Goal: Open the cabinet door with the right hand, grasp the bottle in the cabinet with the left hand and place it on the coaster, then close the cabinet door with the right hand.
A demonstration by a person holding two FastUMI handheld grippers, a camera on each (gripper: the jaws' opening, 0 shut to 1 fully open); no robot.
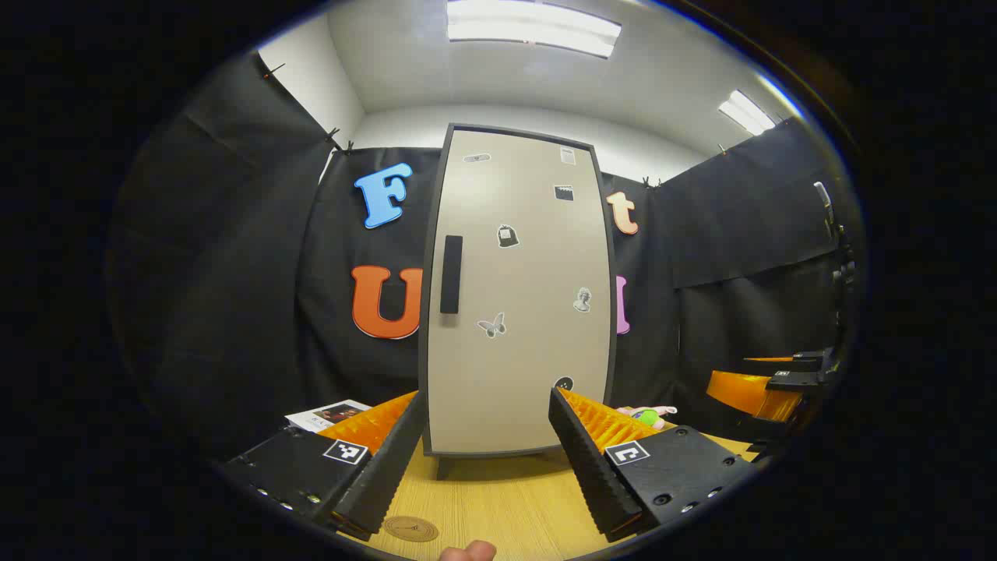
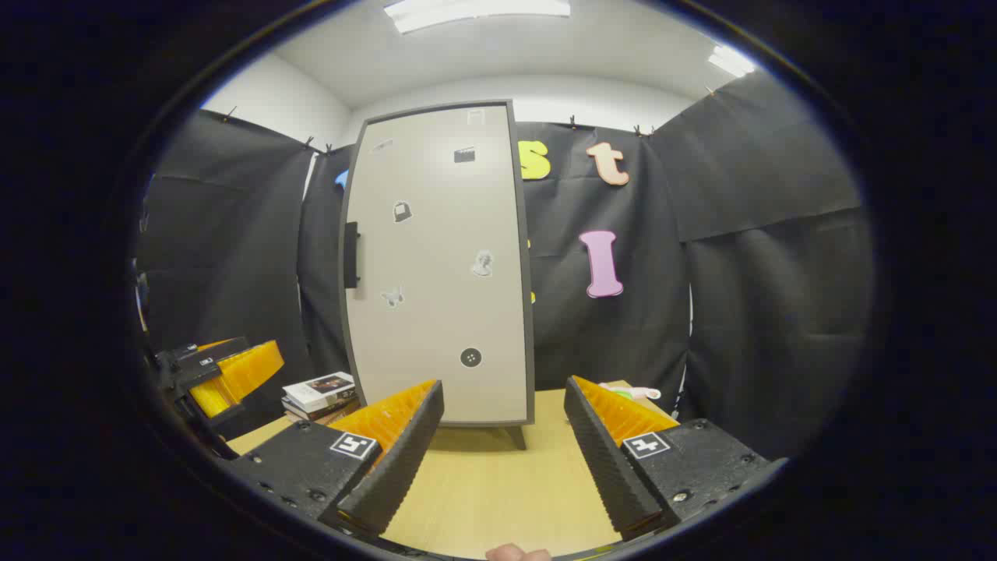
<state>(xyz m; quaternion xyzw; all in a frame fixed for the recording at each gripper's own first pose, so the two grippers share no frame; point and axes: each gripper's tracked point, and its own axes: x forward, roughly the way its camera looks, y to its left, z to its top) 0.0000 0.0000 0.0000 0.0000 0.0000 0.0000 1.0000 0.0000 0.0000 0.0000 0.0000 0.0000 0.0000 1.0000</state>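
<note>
A tall cabinet (image 1: 518,296) stands on the wooden table, and its beige door is closed and hides the inside. The dark handle (image 1: 451,274) sits on the door's left edge. A round brown coaster (image 1: 410,528) lies on the table close in front of my left gripper (image 1: 487,401), which is open and empty, facing the door. In the right gripper view the cabinet (image 2: 440,265) is left of centre with its handle (image 2: 351,255) at the far left edge. My right gripper (image 2: 505,386) is open, holds nothing and stays short of the door.
A stack of books (image 2: 319,392) lies left of the cabinet, and a small green and pink object (image 2: 631,392) lies to its right. The other gripper shows at the right edge (image 1: 779,386) and at the left edge (image 2: 226,370). The wooden table (image 2: 498,491) spreads out before the cabinet.
</note>
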